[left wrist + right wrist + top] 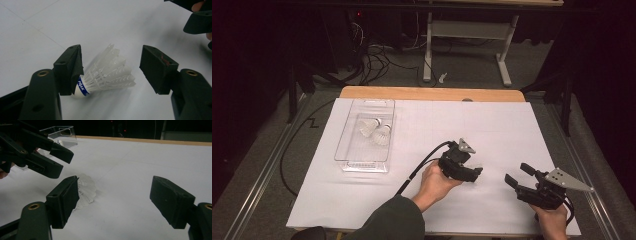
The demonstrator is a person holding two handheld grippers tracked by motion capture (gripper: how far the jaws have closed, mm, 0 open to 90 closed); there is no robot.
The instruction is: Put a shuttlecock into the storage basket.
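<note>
Left gripper (110,72) straddles shuttlecock (105,75); blue band unreadable.

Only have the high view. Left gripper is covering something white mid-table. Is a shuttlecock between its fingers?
Observer: Yes. The left gripper view shows a shuttlecock lying on its side on the white sheet, inside the left gripper, which is open.
Operator: Which end sits where?
Observer: The cork, ringed by a blue band, is beside the finger at that view's left. The feathers point toward the other finger. I cannot tell if the cork touches the finger.
Operator: Right gripper holding anything?
Observer: No. The right gripper view shows the right gripper open with nothing between its fingers.
</note>
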